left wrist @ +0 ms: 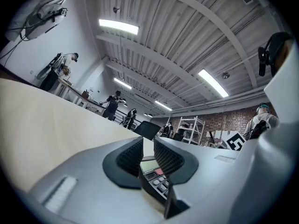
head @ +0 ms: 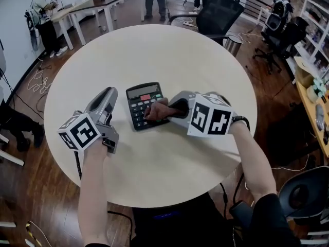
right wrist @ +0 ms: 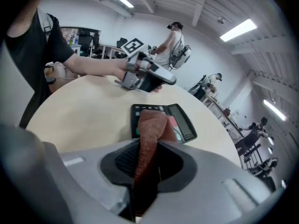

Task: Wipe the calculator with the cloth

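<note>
Head view: a round pale table (head: 154,50) is seen from above, with a black calculator (head: 145,99) lying flat near its middle, screen away from the person. The right gripper (head: 174,108) is angled down over the keypad, and a reddish-brown cloth (head: 159,109) is pressed onto the lower keys, apparently so that they can be rubbed clean. The left gripper (head: 109,93) is laid just beside the calculator's left edge, probably to stop it sliding; contact cannot be made out

Left gripper view: the tongs are held level along the tabletop with a narrow gap between them. Nothing is pinched; the calculator's screen and keys (left wrist: 156,176) are seen through the gap, beyond the tips

Right gripper view: the tongs are pressed together on the cloth (right wrist: 150,129), which is gripped at one end so that the loose end drapes forward onto the keypad. The calculator's screen (right wrist: 184,120) is left uncovered to the right, and the left gripper is seen past the calculator's far side
</note>
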Demonstrator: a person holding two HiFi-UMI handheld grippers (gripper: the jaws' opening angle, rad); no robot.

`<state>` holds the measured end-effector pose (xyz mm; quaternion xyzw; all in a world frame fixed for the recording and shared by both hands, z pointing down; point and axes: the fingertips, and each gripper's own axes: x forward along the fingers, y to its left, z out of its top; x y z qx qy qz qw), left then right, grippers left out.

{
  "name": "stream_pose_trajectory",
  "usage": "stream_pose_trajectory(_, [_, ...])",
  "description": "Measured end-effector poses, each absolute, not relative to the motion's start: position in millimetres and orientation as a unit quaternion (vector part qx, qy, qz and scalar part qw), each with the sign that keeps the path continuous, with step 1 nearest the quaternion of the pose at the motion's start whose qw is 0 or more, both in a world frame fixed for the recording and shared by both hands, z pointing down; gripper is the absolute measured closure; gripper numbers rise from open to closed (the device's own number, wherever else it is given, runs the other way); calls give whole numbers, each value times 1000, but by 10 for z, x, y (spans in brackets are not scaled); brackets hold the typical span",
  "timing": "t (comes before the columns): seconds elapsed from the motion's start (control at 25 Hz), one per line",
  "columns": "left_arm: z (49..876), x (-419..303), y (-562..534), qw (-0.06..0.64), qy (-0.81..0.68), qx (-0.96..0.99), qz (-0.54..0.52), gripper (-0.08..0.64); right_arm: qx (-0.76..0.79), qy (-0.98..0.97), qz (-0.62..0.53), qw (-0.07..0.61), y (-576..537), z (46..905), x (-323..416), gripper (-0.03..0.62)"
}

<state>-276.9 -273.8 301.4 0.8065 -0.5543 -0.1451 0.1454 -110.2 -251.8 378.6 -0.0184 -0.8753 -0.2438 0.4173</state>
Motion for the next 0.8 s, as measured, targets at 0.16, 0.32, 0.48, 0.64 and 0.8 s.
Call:
stream_pose_trajectory(0.16, [3003,-2793,-2737,143,-553,808,-140,500,-94,-858,-247,440,-2177,3812,-950,515])
stream_pose_trajectory(0.32, [3023,-2770,-2725,142,-551,812,-132,500,-17,-901,-222,371,-2561,3478,-1144,515])
stream_pose_trajectory(0.48, [3015,-2728,-2734,140,-547,816,-125,500,111,-915,-207,328,-3230,3259,-1435,515])
stream_pose_trajectory(0.64, [3049,-2634,-2725,138,-541,822,-110,500,80,-902,-209,368,-3197,3546,-1550,515])
stream_pose_trajectory(0.8, [3053,-2564,-2732,131,-535,831,-86,500,41,-891,-224,393,-2853,3637,-1411,515])
